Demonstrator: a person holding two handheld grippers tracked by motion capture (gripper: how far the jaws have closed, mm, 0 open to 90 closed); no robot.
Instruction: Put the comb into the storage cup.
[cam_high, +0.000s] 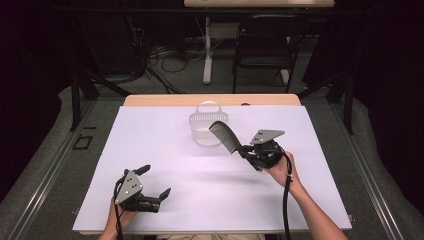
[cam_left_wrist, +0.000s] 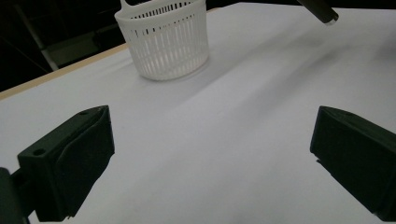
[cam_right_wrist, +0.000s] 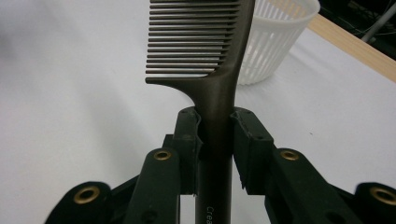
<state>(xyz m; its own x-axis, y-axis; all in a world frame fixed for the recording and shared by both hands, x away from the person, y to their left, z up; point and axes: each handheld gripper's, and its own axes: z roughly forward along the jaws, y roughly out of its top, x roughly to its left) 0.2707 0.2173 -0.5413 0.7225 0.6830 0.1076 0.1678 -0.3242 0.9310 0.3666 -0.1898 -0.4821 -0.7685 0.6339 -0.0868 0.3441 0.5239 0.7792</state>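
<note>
A dark comb is held up off the white table sheet by its handle, its toothed end reaching toward a white slatted basket. My right gripper is shut on the comb's handle; in the right gripper view the comb stands between the two jaws, teeth to the left, with the basket behind it. My left gripper rests low at the near left, open and holding nothing. From the left gripper view the basket stands ahead, and the comb's handle tip pokes in at the top right.
A white sheet covers the wooden table. Beyond the table stand a black chair, a table leg and cables on the floor. Dark curtains hang on both sides.
</note>
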